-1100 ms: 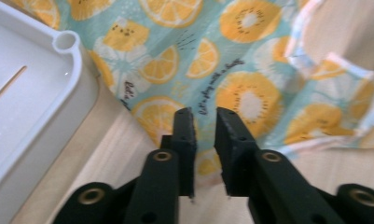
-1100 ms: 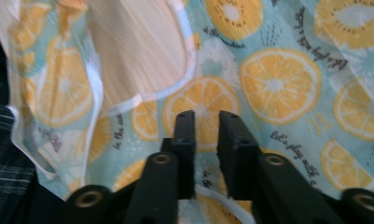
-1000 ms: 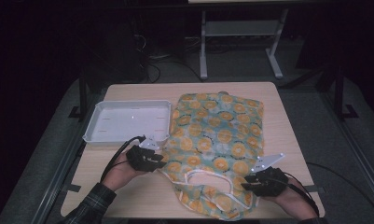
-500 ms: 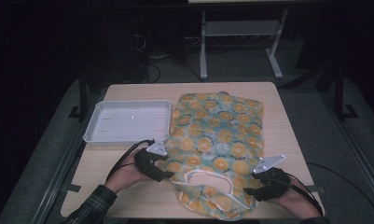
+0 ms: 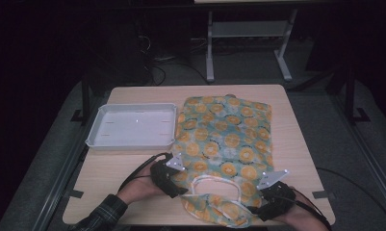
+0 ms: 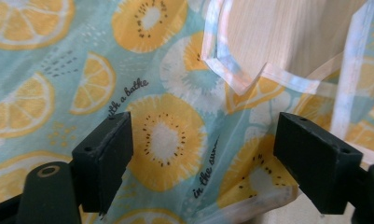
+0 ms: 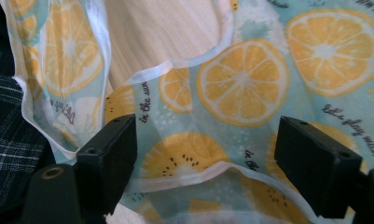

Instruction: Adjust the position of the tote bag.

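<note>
- High view: printed cloth (image 5: 226,144) spread flat across the middle of the table (image 5: 301,144), its white-edged neck opening toward the bottom of the frame, white tray (image 5: 132,126) just beside it at centre left. Left gripper (image 5: 173,179) at the cloth's lower left shoulder, right gripper (image 5: 266,202) at the lower right one, both low over the fabric.
- Left gripper view: jaws spread wide, nothing pinched, a kiwi-slice print between them in the lower middle; folded shoulder edge of the cloth (image 6: 250,186) near the right jaw, bare wood through the neck opening at upper right.
- Right gripper view: jaws likewise parted and holding nothing, white trim (image 7: 184,179) running across the lower middle between them; plaid sleeve (image 7: 7,140) at far left.
- Probably about to grasp both shoulders. Best to lower each gripper until one jaw slides under the hem, catch every layer at the trim, close both together, then lift evenly to avoid bunching.
</note>
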A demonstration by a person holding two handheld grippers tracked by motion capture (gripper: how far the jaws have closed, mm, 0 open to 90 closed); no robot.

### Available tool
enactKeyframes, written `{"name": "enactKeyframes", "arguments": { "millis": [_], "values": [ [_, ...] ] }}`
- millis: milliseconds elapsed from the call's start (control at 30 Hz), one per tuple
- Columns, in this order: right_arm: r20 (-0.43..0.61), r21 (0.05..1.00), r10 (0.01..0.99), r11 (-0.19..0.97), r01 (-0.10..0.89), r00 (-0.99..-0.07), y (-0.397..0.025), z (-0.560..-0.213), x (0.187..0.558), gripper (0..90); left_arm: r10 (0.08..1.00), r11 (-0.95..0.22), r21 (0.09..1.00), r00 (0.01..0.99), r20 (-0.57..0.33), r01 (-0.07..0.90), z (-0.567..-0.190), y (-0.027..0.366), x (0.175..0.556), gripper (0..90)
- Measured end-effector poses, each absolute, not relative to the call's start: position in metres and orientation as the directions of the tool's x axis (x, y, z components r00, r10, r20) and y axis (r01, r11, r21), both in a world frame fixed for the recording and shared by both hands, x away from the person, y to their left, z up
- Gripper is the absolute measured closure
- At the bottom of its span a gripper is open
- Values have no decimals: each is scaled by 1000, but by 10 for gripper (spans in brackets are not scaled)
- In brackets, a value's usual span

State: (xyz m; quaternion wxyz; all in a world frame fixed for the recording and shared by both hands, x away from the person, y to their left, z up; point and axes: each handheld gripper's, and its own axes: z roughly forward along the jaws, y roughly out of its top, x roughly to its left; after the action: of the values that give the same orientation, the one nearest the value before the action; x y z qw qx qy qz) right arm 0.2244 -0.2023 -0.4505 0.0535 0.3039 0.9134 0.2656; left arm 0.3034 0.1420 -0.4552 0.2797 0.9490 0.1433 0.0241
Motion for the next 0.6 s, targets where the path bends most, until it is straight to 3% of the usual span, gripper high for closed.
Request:
{"name": "enactKeyframes", "arguments": {
  "millis": [367, 600],
  "values": [
    [28, 497, 566, 707, 503, -824, -199, -457, 224, 191, 275, -821, 519, 962, -6, 238, -456, 141, 300, 175],
    [35, 500, 568, 703, 506, -822, -200, -456, 225, 257, 277, -809, 537, 961, -11, 240, -454, 143, 300, 319]
  ]
}}
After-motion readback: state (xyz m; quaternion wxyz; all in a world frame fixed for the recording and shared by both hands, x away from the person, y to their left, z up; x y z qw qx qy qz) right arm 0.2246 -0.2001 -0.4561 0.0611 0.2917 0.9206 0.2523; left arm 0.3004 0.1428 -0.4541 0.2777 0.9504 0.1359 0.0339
